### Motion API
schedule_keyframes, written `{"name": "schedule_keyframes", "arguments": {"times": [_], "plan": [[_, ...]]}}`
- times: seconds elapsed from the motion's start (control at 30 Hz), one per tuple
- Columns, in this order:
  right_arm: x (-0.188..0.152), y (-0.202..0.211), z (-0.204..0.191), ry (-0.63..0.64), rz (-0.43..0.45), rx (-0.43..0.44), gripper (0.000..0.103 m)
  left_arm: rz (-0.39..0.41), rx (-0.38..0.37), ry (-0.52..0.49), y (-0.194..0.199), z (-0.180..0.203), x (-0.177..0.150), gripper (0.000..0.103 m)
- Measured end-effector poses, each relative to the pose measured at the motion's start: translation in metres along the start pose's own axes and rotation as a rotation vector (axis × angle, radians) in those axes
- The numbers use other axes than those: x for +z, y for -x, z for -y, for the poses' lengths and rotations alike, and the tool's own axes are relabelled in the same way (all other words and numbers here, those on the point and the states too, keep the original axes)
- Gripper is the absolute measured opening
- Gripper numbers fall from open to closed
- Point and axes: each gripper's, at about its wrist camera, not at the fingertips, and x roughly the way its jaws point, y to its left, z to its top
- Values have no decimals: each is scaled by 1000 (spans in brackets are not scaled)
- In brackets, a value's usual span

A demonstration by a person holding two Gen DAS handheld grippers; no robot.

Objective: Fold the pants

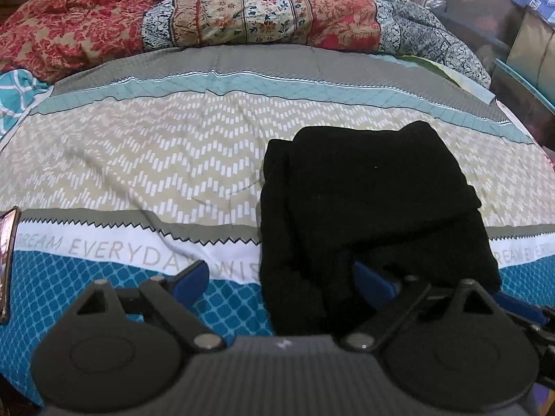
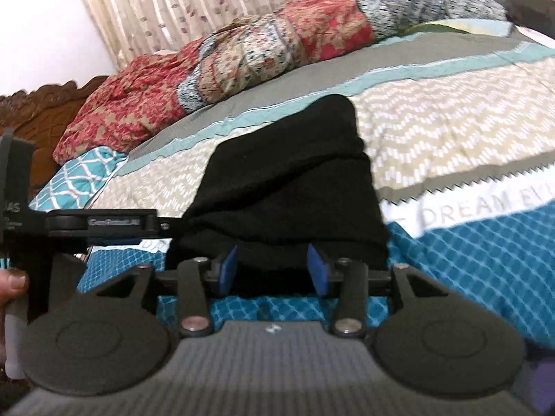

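Right tool – jaws apart, pants between

pants | black, folded into compact stack | lying flat on patterned bedspread

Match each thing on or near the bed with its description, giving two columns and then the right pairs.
Things:
1 pants
2 crumpled quilt
3 bedcover
4 left gripper

Descriptions:
A jaws wide apart at the near end of the black cloth
B printed with words on a white band
C black, folded into a stack
D red floral, heaped at the far side

Pairs: 1-C, 2-D, 3-B, 4-A
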Motion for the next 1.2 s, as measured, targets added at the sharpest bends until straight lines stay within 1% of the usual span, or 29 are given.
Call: {"name": "schedule_keyframes", "arguments": {"times": [0.03,0.1,0.13,0.17,0.2,0.37,0.57,0.67,0.83,0.9,0.97,1.0,1.2], "plan": [[-1,1,2,-11,0,-6,49,3,3,0,2,1,-1,93],[-3,3,2,-30,1,-20,57,9,10,1,4,2,-4,95],[-4,4,3,-40,2,-26,66,11,14,2,6,2,-5,97],[-5,5,3,-50,6,-25,71,11,18,4,7,2,-6,98],[-5,7,4,-54,8,-20,72,12,23,9,8,3,-8,102],[-7,9,0,-38,13,-14,81,13,39,9,14,3,-15,103],[-7,9,-1,-32,23,-14,89,28,69,-22,21,7,-20,103],[-8,10,0,-32,22,-16,90,39,81,-39,23,10,-22,103],[-11,9,-4,-36,10,-55,91,41,91,-56,25,12,-27,103],[-12,10,-4,-44,13,-66,92,38,84,-53,25,11,-28,103],[-13,10,-4,-55,18,-72,102,34,82,-47,26,10,-29,103],[-14,11,-3,-61,21,-69,103,31,87,-46,25,10,-30,103],[-15,7,-4,-69,9,-63,103,23,109,-54,24,11,-34,103]]}}
